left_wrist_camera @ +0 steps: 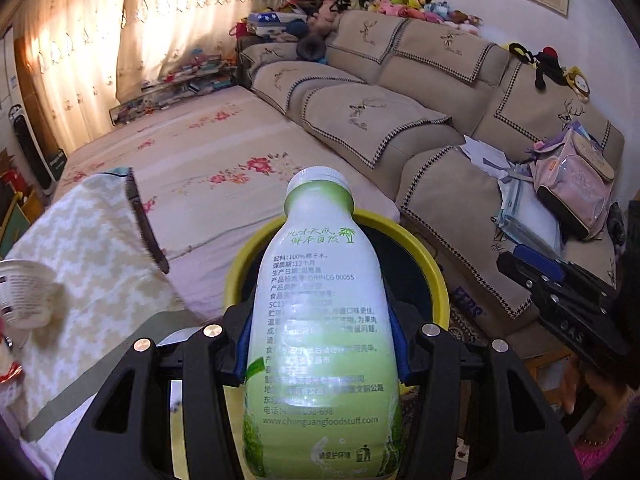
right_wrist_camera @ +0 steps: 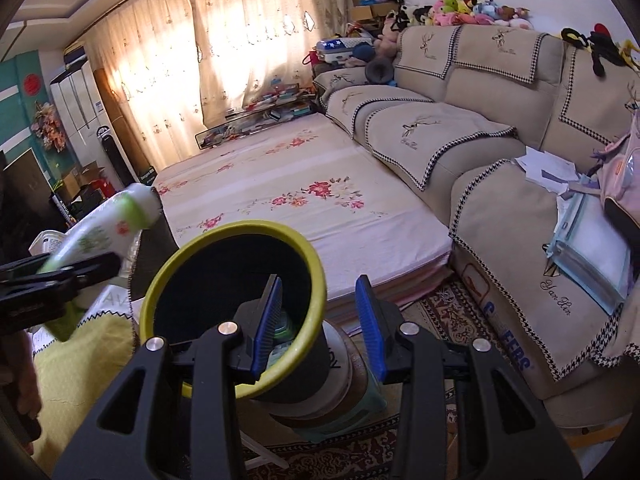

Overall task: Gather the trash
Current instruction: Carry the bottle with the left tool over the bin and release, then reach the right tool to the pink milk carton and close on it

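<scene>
My left gripper (left_wrist_camera: 320, 344) is clenched on a coconut water bottle (left_wrist_camera: 320, 320), white and green with its cap on, and holds it just above the yellow-rimmed trash bin (left_wrist_camera: 436, 280). The bottle is not yet released, so I judge this item is nearly delivered but not finished. My right gripper (right_wrist_camera: 318, 324) has its blue pads (right_wrist_camera: 370, 320) apart and grasps nothing; one pad reaches over the bin's rim. Inside the bin, lined in black, I see one greenish object at the bottom — I cannot tell what it is. Farther out, a white plastic cup (left_wrist_camera: 28, 300) lies on the chevron blanket (left_wrist_camera: 80, 240) — maybe trash left to collect. On the beige sofa (left_wrist_camera: 460, 200) lie loose papers (left_wrist_camera: 484, 156); whether they are trash I cannot tell.
</scene>
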Motion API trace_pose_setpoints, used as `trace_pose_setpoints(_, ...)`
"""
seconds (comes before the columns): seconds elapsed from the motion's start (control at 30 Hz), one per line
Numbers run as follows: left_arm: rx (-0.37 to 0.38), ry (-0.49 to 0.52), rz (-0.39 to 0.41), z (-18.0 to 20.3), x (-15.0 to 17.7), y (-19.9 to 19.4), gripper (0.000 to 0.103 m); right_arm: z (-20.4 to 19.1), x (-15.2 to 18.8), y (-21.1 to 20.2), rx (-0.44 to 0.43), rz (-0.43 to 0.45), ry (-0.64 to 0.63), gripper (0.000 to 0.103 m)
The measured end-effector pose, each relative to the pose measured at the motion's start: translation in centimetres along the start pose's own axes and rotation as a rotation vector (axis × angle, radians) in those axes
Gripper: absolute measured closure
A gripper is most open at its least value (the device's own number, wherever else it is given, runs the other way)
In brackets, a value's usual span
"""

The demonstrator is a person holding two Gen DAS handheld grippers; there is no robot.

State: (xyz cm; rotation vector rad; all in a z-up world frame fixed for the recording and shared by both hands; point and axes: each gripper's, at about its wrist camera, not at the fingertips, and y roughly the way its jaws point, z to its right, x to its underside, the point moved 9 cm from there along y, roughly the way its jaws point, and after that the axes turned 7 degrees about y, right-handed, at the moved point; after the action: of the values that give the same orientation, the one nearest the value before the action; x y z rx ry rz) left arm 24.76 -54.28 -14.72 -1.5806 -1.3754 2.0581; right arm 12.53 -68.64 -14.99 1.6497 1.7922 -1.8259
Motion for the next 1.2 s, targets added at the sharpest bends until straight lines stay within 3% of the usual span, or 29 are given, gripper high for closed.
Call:
trace_pose_setpoints(0.3,0.02,0.014,-0.052,1.1,-0.8,6.9,0.05,0.8,0.1,0.8,0.021,-0.009,0.016,0.066)
trace_pose_setpoints(0.37,-0.003,0.011,-0.031,0.9,-1.2,6.9,0.026,0.8,0.1,0.7,0.025,-0.007,0.017,0.066)
trace_pose_setpoints(0.43,-0.004,0.002,-0.006,0.8,-1.4,6.1,0.02,0.7,0.0,0.7,0.025,-0.005,0.014,0.066)
trace_pose_setpoints(0.57,-0.022,-0.018,0.048,-0.2,-1.1,2.2,0.015,-0.3,0.4,0.8,0.009,-0.011,0.0,0.066)
trace_pose_setpoints(0.77,-0.077,-0.104,0.133,-3.7,2.1,-6.2,0.009,-3.4,1.4,1.1,-0.044,-0.034,-0.04,0.066)
trace_pose_setpoints(1.0,-0.235,-0.234,0.202,-10.1,9.4,-16.2,0.005,-10.1,3.6,0.9,-0.157,-0.08,-0.137,0.066)
trace_pose_setpoints(1.2,-0.388,-0.385,0.208,-15.7,18.5,-23.8,0.005,-19.8,8.0,-0.1,-0.3,-0.145,-0.283,0.064)
